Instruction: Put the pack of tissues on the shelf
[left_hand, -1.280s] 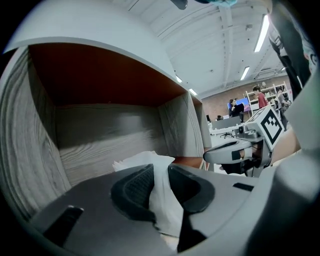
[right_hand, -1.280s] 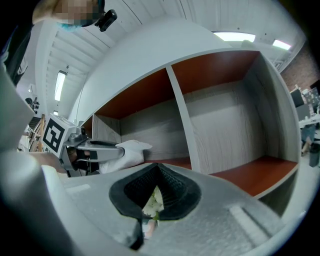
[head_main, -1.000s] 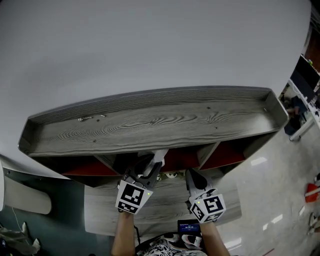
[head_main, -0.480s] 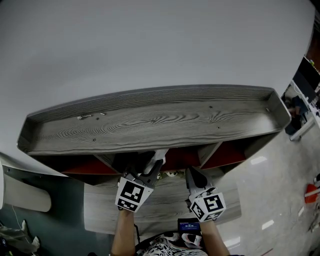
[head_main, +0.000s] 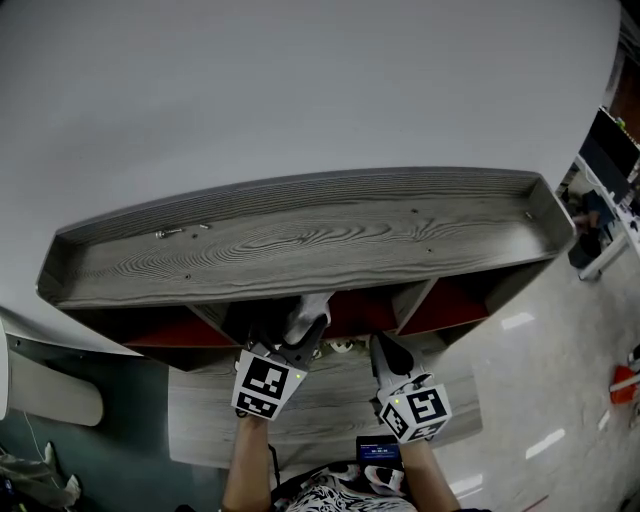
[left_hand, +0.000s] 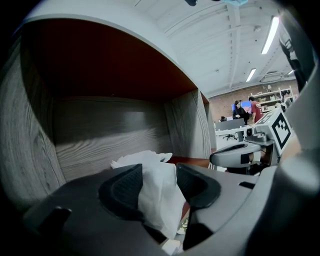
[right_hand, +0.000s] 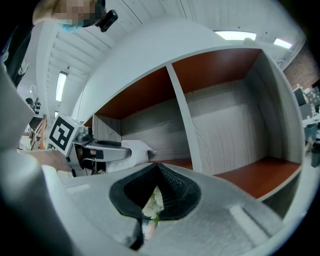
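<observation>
The white pack of tissues (head_main: 308, 308) (left_hand: 157, 192) sits at the mouth of the middle-left compartment of the grey wooden shelf (head_main: 300, 240), over its red-brown floor (left_hand: 192, 161). My left gripper (head_main: 305, 335) (left_hand: 159, 182) reaches into that compartment and its jaws are opening: the pack still lies between the pads, leaning on the left pad (left_hand: 122, 187), with the right pad just off it. The right gripper view shows the pack (right_hand: 131, 150) at the left gripper's tip. My right gripper (head_main: 385, 350) (right_hand: 159, 172) hovers in front of the shelf, shut, holding nothing.
Loose screws (head_main: 170, 236) lie on the shelf's top board. A small flower-patterned thing (head_main: 343, 347) lies on the low board between the grippers. A white partition (right_hand: 187, 125) splits the compartments to the right. A desk with a monitor (head_main: 610, 150) stands far right.
The left gripper has pushed slightly deeper into the compartment and its jaws have spread around the tissue pack. The right gripper has stayed put.
</observation>
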